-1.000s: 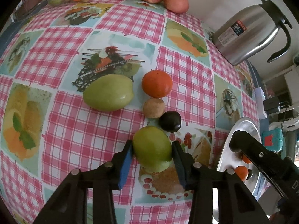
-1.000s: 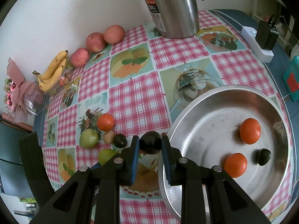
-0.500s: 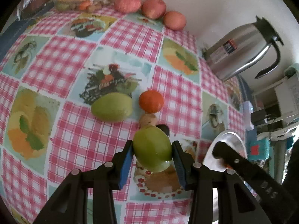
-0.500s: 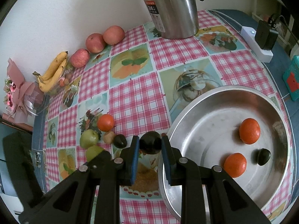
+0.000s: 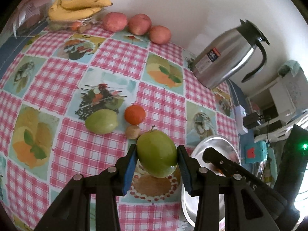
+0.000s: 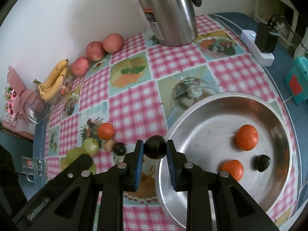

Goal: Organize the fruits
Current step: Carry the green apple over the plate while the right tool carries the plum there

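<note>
My left gripper [image 5: 156, 158] is shut on a green apple [image 5: 156, 154] and holds it above the tablecloth. My right gripper [image 6: 155, 150] is shut on a dark plum [image 6: 155, 149] just left of the steel bowl [image 6: 192, 204]. The bowl holds two oranges [image 6: 247, 137] [image 6: 232, 169] and a dark plum [image 6: 261, 162]. On the cloth lie a second green apple [image 5: 101, 121] [image 6: 90, 146], an orange [image 5: 134, 114] [image 6: 105, 130], a small tan fruit [image 5: 132, 131] [image 6: 108, 145] and another dark plum [image 6: 119, 148].
A steel kettle [image 5: 229, 57] [image 6: 169, 13] stands at the back. Three red apples [image 5: 139, 24] [image 6: 94, 51] and bananas [image 5: 79, 7] [image 6: 53, 80] line the wall. A white power strip [image 6: 258, 47] and a teal box [image 6: 297, 82] sit at the right edge.
My left gripper has lifted the green apple up off the cloth and back. The right gripper with the plum has stayed in place by the bowl's rim.
</note>
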`<state>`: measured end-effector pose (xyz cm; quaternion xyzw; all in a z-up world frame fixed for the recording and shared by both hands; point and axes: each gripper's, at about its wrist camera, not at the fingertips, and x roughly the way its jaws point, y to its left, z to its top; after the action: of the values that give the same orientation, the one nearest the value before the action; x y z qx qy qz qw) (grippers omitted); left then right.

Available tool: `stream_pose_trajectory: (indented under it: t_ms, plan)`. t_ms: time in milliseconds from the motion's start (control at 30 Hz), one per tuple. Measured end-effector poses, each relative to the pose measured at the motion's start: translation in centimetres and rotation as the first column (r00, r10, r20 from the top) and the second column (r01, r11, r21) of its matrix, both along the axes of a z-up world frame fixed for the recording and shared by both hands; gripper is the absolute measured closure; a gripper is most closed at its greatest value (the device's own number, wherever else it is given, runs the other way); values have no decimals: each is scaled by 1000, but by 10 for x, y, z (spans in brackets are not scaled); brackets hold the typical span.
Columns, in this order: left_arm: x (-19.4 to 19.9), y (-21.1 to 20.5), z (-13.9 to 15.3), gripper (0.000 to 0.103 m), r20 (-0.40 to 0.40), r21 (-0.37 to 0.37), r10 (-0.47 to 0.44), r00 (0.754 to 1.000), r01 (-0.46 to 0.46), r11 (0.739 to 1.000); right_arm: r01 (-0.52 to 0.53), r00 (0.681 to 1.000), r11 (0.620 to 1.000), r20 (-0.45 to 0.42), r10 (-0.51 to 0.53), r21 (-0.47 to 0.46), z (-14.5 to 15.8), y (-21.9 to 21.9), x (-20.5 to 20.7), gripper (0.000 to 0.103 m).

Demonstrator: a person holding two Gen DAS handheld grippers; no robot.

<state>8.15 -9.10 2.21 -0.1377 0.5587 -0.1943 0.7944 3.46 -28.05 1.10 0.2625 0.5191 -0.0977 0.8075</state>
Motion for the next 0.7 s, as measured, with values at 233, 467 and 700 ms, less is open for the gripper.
stream_pose_trajectory:
  t_ms: [233,467,700]
  plan:
    - [-12,-27,-2,59,-1,16,-82,997,82,996,74,997,997,-9,-74,-16,-3,-28,-13,78]
    - [-31,-60,-3,59,7,31,-187,982,187,982,154,988,987,-18,-155,-34,-5,-57,-31,78]
    - [-43,-85,-8,59,23,30,-253,967,253,967,199,980,979,8,-199,-33,1,-74,-43,78]
